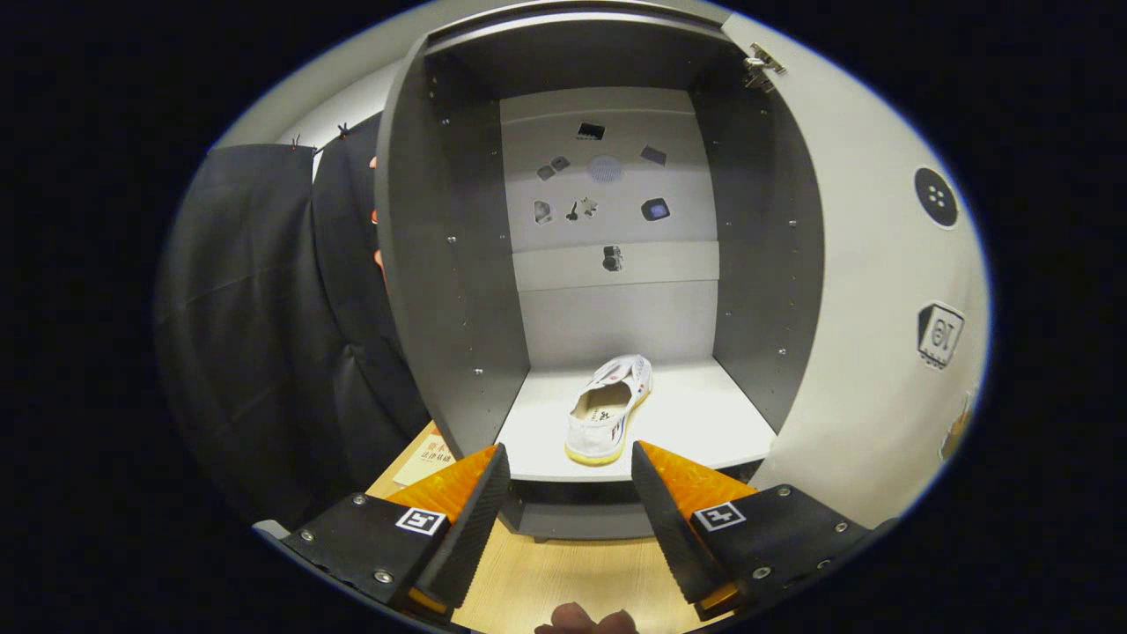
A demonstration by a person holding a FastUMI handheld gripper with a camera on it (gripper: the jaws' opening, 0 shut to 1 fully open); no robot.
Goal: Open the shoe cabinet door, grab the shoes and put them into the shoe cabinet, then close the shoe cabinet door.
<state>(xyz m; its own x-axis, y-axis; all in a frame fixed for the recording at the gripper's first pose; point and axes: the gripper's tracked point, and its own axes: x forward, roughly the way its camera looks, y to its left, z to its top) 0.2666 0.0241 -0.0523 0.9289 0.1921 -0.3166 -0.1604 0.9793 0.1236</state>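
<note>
The grey shoe cabinet (449, 291) stands wide open just ahead of my fingers. Its door (872, 291) is swung out to the right, with a hinge (762, 66) at its top. A white canvas shoe (610, 409) lies on the cabinet's pale bottom shelf (704, 423), heel toward me, toe pointing to the back wall. My gripper (570, 480) is open with nothing between its fingers. It hovers just in front of the shelf's front edge, and the shoe's heel sits a little beyond the fingertips.
The cabinet's back panel (612, 185) carries several small stickers. A wooden floor (563, 572) lies under the gripper, with a paper card (427, 458) left of the cabinet base. Black cloth (264, 335) hangs to the left. A fingertip of a hand (585, 621) shows below the fingers.
</note>
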